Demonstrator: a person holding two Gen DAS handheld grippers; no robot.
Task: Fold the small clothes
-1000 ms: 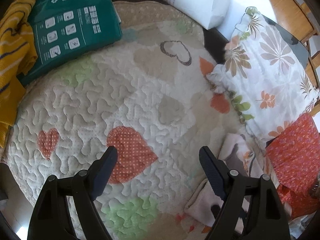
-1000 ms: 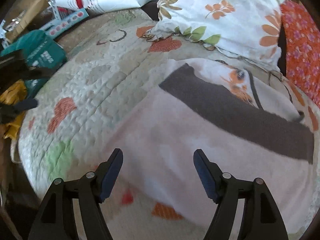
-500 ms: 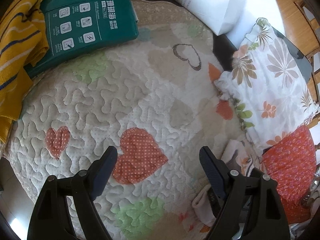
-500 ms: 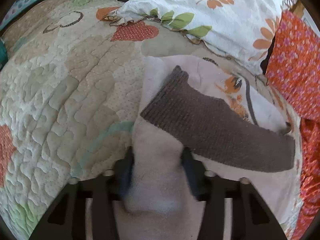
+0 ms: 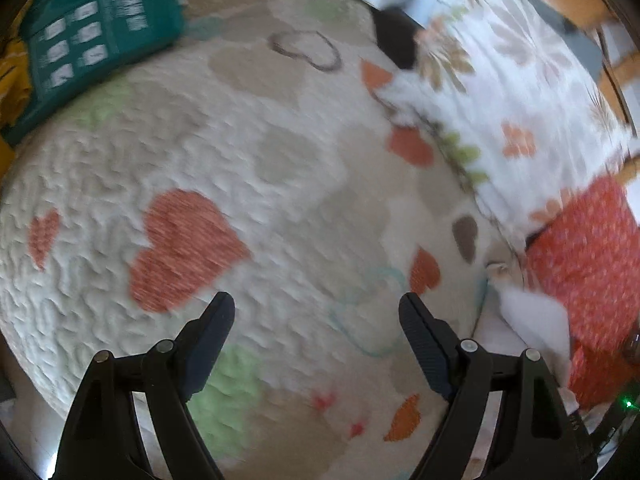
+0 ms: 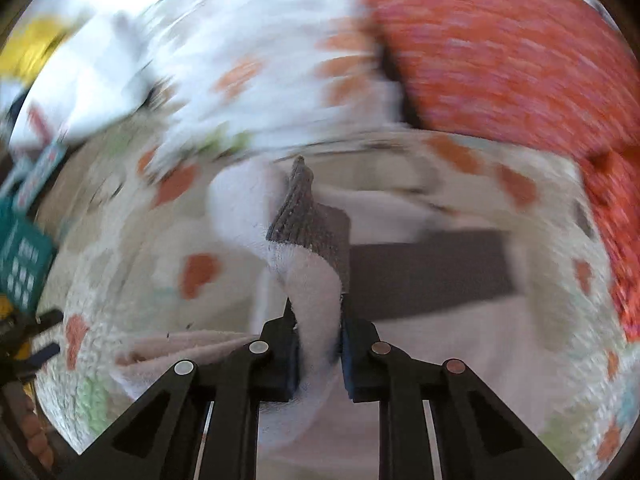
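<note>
My right gripper (image 6: 318, 322) is shut on a fold of a small white fleece garment (image 6: 312, 280) with a grey-brown ribbed band (image 6: 308, 216), lifting it off the quilt; the rest of the garment (image 6: 440, 320) lies below. My left gripper (image 5: 316, 312) is open and empty over the heart-patterned quilt (image 5: 240, 160). A white corner of the garment (image 5: 532, 320) shows at the right in the left wrist view. The right wrist view is blurred.
A floral pillow (image 5: 512, 92) and an orange patterned cushion (image 5: 592, 256) lie along the right. A green package (image 5: 92, 44) and yellow cloth (image 5: 12, 72) lie at the far left. My left gripper shows at the left edge of the right wrist view (image 6: 36, 336).
My right gripper closed on the white garment and lifted it while swinging right. My left gripper stayed open and shifted right over the quilt.
</note>
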